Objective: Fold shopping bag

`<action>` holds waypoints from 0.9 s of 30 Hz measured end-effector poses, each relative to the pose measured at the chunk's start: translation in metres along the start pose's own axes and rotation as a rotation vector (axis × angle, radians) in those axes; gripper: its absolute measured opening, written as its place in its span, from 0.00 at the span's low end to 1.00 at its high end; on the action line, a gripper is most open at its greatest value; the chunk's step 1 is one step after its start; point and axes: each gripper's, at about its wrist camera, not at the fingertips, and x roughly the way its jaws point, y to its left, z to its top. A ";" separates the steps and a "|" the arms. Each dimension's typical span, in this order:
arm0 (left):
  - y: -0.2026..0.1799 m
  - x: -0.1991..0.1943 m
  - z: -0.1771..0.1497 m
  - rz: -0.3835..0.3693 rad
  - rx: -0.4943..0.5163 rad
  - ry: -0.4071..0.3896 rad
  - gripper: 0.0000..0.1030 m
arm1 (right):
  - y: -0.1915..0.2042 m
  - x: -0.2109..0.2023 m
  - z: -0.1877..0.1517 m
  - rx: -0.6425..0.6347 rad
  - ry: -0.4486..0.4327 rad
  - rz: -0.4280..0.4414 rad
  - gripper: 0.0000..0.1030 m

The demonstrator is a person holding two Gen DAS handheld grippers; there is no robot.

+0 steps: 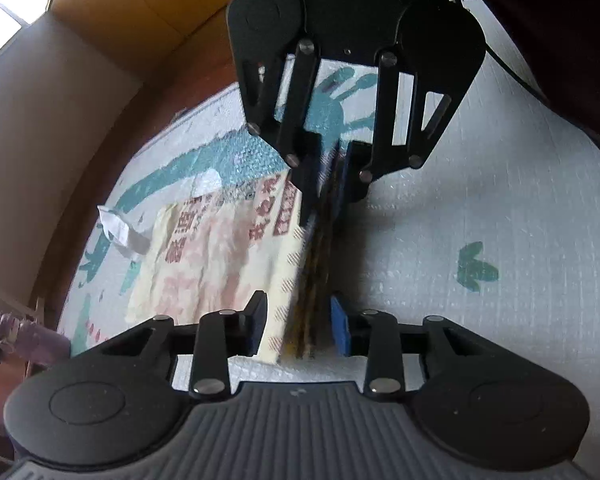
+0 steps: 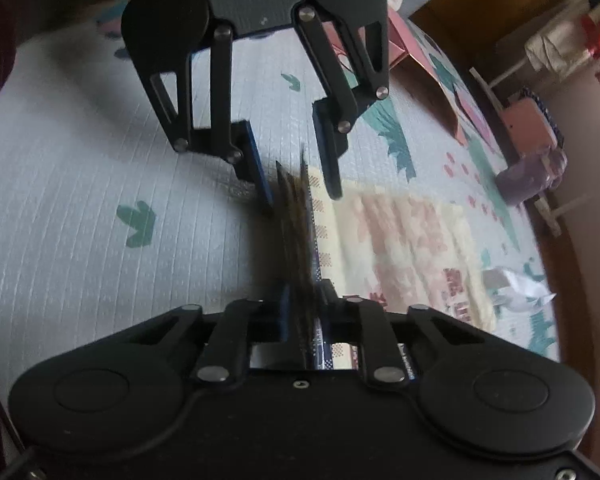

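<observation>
A cream shopping bag [image 1: 220, 248] with pink and red print lies flat on a white play mat [image 1: 500, 200]. Its near edge is folded up into a thin standing ridge. In the left wrist view my left gripper [image 1: 298, 322] straddles that ridge, with a little room left at the pads. Farther along the ridge my right gripper [image 1: 330, 176] is shut on it. The right wrist view shows the right gripper [image 2: 306, 308] clamped on the bag [image 2: 400, 240] edge. There the left gripper [image 2: 296, 172] stands opposite, with narrow gaps beside the ridge.
A crumpled white piece [image 1: 120, 232] lies at the bag's far end. A purple bottle [image 2: 528, 176] stands at the mat's [image 2: 80, 160] rim, and a pink box [image 2: 420, 60] sits farther back. Brown floor surrounds the mat. A dark red sleeve [image 1: 560, 40] is close by.
</observation>
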 end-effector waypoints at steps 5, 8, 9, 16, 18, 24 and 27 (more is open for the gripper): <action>0.004 0.007 -0.003 -0.049 0.006 -0.013 0.09 | -0.015 0.006 -0.003 0.124 -0.043 0.053 0.05; 0.011 0.008 -0.007 -0.085 -0.012 -0.022 0.08 | -0.020 0.004 -0.011 0.212 -0.072 0.096 0.05; 0.019 0.009 -0.009 -0.117 -0.038 -0.028 0.08 | -0.022 0.004 -0.013 0.236 -0.080 0.106 0.05; 0.065 0.019 -0.030 -0.329 -0.313 -0.049 0.08 | -0.050 0.008 -0.036 0.443 -0.085 0.178 0.06; 0.077 0.024 -0.039 -0.378 -0.400 -0.055 0.08 | -0.061 0.007 -0.048 0.533 -0.092 0.219 0.06; 0.084 0.023 -0.051 -0.416 -0.535 -0.062 0.07 | -0.085 0.015 -0.073 0.749 -0.126 0.311 0.06; 0.087 0.019 -0.059 -0.448 -0.626 -0.047 0.07 | -0.094 0.023 -0.078 0.861 -0.131 0.372 0.06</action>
